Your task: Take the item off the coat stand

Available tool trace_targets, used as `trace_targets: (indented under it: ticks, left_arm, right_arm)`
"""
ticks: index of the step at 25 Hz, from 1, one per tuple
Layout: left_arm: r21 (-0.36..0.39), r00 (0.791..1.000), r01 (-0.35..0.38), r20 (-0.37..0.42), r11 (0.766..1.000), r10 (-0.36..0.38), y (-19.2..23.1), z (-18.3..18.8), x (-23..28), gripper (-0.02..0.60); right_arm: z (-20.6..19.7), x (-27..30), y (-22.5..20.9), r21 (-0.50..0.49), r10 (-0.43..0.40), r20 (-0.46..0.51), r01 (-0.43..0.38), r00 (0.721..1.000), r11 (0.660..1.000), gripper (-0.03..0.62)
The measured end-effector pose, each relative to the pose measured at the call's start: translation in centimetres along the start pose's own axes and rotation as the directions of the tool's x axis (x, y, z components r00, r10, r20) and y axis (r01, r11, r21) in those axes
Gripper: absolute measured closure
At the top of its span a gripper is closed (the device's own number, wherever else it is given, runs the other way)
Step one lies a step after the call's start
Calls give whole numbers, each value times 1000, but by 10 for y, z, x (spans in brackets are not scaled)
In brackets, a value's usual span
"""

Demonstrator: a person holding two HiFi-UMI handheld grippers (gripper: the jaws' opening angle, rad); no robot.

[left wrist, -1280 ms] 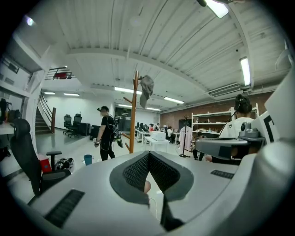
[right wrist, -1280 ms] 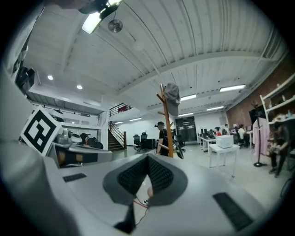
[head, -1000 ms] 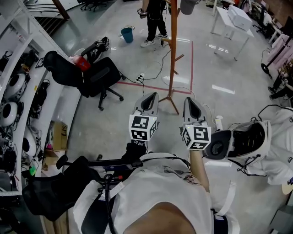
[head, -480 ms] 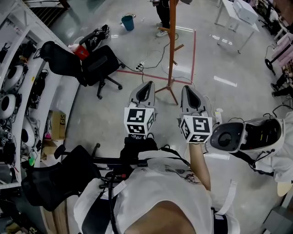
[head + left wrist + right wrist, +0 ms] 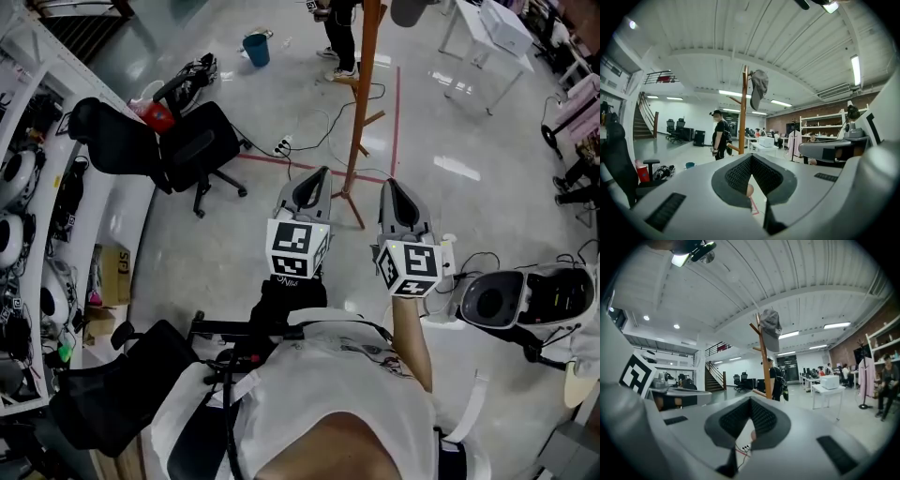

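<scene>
A grey cap (image 5: 759, 87) hangs on the top of a tall wooden coat stand (image 5: 745, 112). In the head view the coat stand (image 5: 361, 94) rises from the floor just beyond both grippers, with the cap (image 5: 411, 9) cut by the top edge. My left gripper (image 5: 321, 172) and right gripper (image 5: 388, 184) are held side by side at chest height, pointing at the stand's base, well short of it. The jaws of both are shut and hold nothing. From the right gripper view the cap (image 5: 771, 329) and the stand (image 5: 764, 371) lie ahead and above.
A person (image 5: 339, 28) stands behind the stand. A black office chair (image 5: 192, 141) and a blue bucket (image 5: 256, 47) are to the left, a power strip with cables (image 5: 281, 147) near red floor tape. A white table (image 5: 487, 37) is far right, a white machine (image 5: 511, 300) near right.
The head view has shifted, so the stand sits closer and the cap shows again at the top edge. Both grippers stay shut, side by side, slightly higher in the picture.
</scene>
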State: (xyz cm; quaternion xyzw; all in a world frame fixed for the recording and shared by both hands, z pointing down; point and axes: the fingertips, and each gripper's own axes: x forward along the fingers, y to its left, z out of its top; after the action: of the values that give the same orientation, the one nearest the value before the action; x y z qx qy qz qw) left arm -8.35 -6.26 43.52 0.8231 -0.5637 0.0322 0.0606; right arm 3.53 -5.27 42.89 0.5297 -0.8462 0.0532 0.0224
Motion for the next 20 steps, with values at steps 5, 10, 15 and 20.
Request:
trace_targets:
  ticks: [5,10,15,20]
  left_arm:
    - [5,999,38,1,999,-38,31,12,47,580]
    - [-5,998,68,-12,998,-68,53,3,82,580]
    - [-28,996,77,-33,997,-78,63,0,101,580]
    - [-31,997,72,-15,997,-72,59,13,124,580]
  right_arm:
    - [9,54,-13,2,-46,5,46,999,999,589]
    - [-4,93,-32,9,-100,-19,100,995,995,589]
    - [-3,112,-41,1,-129,-50,129,990,992,589]
    - [10,127,-55,-4,-121,-36,121,992,993,589]
